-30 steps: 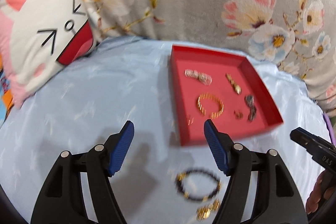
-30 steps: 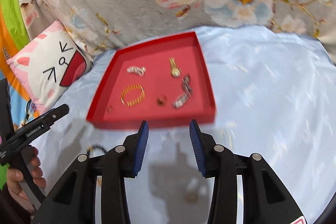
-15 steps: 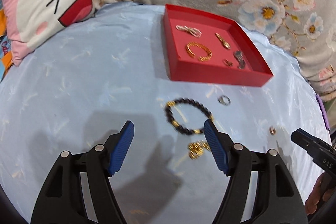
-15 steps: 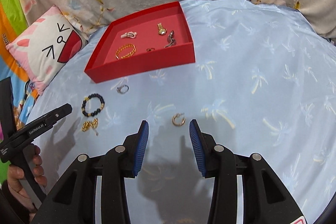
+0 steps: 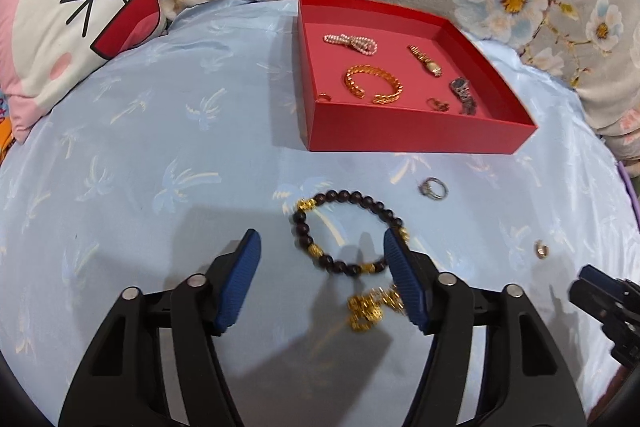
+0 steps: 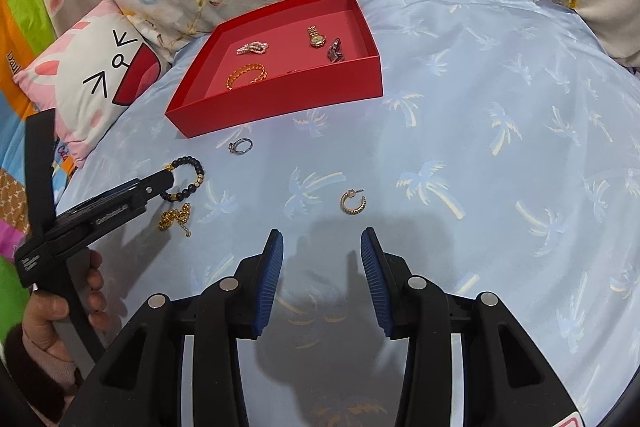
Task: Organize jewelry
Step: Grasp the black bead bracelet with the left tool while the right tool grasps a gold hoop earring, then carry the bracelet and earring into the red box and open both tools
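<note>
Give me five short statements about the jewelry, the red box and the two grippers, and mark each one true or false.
1. The gold bangle lies inside the red box. True.
2. The dark bead bracelet is in the box. False: it lies on the blue cloth in front of it.
3. The right gripper grips the hoop earring. False: its jaws are open and empty, short of the earring.
4. A silver ring lies on the cloth near the box. True.
5. The left gripper is shut on the gold chain. False: it is open.
</note>
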`<act>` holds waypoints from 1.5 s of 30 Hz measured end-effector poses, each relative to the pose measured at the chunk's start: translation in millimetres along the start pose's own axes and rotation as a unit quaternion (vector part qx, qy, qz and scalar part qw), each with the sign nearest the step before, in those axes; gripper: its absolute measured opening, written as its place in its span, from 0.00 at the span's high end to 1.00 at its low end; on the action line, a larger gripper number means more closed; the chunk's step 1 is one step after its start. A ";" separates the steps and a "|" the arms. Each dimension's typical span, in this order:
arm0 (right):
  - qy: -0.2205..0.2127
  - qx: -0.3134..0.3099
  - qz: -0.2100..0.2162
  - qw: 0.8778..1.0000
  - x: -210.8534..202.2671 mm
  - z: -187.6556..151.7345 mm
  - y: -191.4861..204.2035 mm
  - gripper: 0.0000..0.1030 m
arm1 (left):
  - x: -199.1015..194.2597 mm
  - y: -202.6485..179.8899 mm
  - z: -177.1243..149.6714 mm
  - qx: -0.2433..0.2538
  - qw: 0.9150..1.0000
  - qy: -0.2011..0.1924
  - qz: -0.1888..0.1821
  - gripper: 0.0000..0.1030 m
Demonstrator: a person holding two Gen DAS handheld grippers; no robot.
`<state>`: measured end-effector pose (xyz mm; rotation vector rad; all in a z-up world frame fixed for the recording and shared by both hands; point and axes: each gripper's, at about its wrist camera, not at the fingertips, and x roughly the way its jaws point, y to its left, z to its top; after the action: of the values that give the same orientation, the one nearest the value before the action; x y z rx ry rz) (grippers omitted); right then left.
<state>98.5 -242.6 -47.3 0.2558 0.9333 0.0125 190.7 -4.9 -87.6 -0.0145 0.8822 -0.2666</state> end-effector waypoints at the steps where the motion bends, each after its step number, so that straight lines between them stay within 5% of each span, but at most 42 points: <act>1: 0.000 -0.001 -0.001 1.000 0.9 0.8 -0.3 0.61 | 4.3 0.3 0.7 0.001 1.000 0.003 0.001 0.50; 5: 0.001 0.000 -0.007 1.000 7.1 5.0 -2.8 0.61 | 11.2 -1.3 1.9 0.010 1.000 -0.008 0.014 0.60; 10: 0.002 -0.004 -0.014 1.000 20.5 13.8 -4.6 0.61 | 12.2 0.8 3.8 0.007 1.000 -0.005 -0.003 0.92; 16: 0.008 -0.009 -0.028 1.000 38.1 16.2 -6.9 0.67 | 7.8 4.6 2.6 -0.004 1.000 0.001 -0.026 0.93; 23: 0.003 -0.031 -0.049 0.998 45.3 17.3 -4.4 0.85 | -6.1 6.6 2.8 -0.008 0.999 -0.006 -0.039 0.93; 45: -0.034 -0.034 -0.010 0.999 13.3 35.5 11.2 0.85 | -52.4 -8.0 21.4 0.003 0.996 -0.047 -0.073 0.93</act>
<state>135.8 -237.7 -35.2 0.1836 0.8659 0.0178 173.6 -2.3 -33.1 -0.0857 0.7887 -0.4009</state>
